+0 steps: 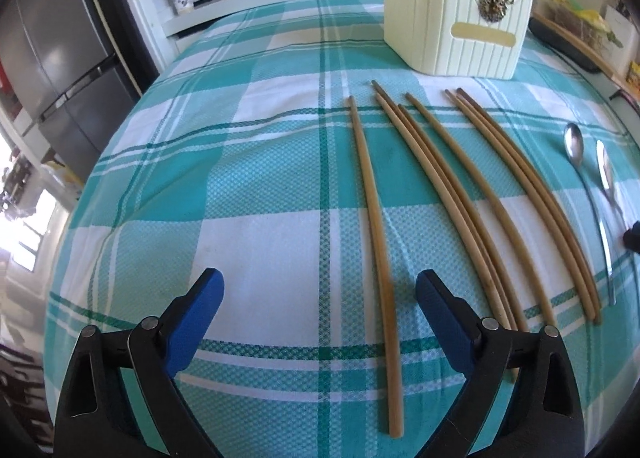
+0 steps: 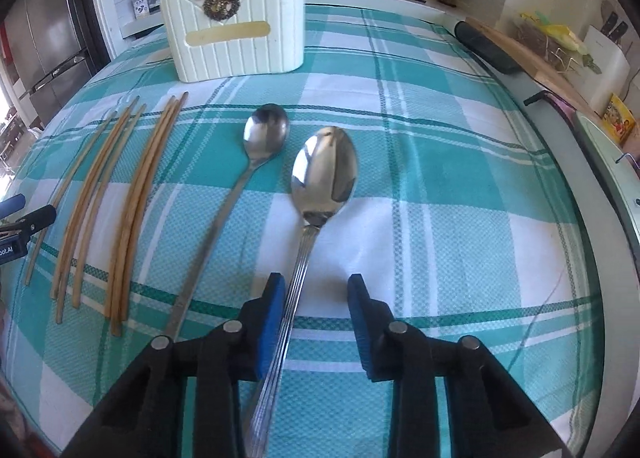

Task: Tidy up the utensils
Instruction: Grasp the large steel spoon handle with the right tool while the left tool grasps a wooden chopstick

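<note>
Left gripper (image 1: 318, 290): you are holding its jaws wide apart over the near end of the leftmost chopstick (image 1: 374, 242), straddling it for a pinch.
Right gripper (image 2: 316, 298): you are bracketing the big spoon (image 2: 320, 178) handle; the left pad looks to be touching it, the right pad is off, so it is not yet clamped.
Holder (image 2: 236, 46): it is standing at the far side, open-topped, waiting for everything.
Cloth (image 2: 440, 178): it is keeping the utensils spread in a row, reachable singly.

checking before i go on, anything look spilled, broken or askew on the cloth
Nothing spilled or broken. The chopsticks lie loose and unevenly spaced rather than paired, two spoons beside them, and the cream holder stands upright behind them.
</note>
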The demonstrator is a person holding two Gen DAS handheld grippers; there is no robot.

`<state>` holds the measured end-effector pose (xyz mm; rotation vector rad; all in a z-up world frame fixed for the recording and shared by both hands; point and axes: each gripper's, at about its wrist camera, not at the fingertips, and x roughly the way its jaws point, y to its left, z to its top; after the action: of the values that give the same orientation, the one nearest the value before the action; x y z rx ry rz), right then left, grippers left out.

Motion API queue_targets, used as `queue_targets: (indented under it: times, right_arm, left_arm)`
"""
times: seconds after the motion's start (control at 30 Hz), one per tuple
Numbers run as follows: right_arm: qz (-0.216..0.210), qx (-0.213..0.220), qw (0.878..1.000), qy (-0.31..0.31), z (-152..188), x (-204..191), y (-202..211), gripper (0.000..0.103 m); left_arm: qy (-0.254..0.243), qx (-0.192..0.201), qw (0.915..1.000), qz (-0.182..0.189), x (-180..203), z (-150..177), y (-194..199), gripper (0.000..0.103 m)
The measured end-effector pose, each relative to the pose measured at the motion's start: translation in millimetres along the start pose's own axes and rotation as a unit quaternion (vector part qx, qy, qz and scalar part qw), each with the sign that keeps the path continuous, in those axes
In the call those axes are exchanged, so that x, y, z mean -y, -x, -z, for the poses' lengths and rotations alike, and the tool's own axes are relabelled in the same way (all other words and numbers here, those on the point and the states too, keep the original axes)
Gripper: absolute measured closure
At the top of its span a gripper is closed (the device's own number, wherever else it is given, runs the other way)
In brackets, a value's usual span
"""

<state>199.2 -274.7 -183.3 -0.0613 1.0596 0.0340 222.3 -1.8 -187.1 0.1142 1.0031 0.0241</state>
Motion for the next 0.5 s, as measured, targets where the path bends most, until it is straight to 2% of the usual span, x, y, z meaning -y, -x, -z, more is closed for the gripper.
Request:
queue_targets:
  times: [0.2,0.27,0.33,0.4,0.5]
  right_arm:
    - [0.027,-0.006,0.999,-0.017,4.6,37.5,1.4,0.072]
    - [0.034,-0.011,0.999,-0.012,4.9,45.5,1.5,0.071]
    - [0.024,-0.013,1.0,0.005,4.6,48.2,2.5,0.065]
    - [-0.005,-0.014,0.999,0.032,3.5,47.6,2.8,0.043]
    - [-0.024,-0.006,0.997,0.079,1.4,43.2,2.5,0.039]
  left_arm:
    - [0.001,-0.015,0.9999,0.004,-12.7,2.1,-0.2,0.006]
    - [0.004,-0.036,0.9989,0.028,-20.0,-1.0,-4.3,0.006]
    - [0.011,-0.068,0.9954,0.067,-28.8,-8.7,-11.5,0.006]
    - [0.018,-0.085,0.9915,0.096,-34.8,-19.9,-16.3,0.006]
    - [0.01,-0.082,0.9911,0.104,-32.9,-40.8,-23.4,0.006]
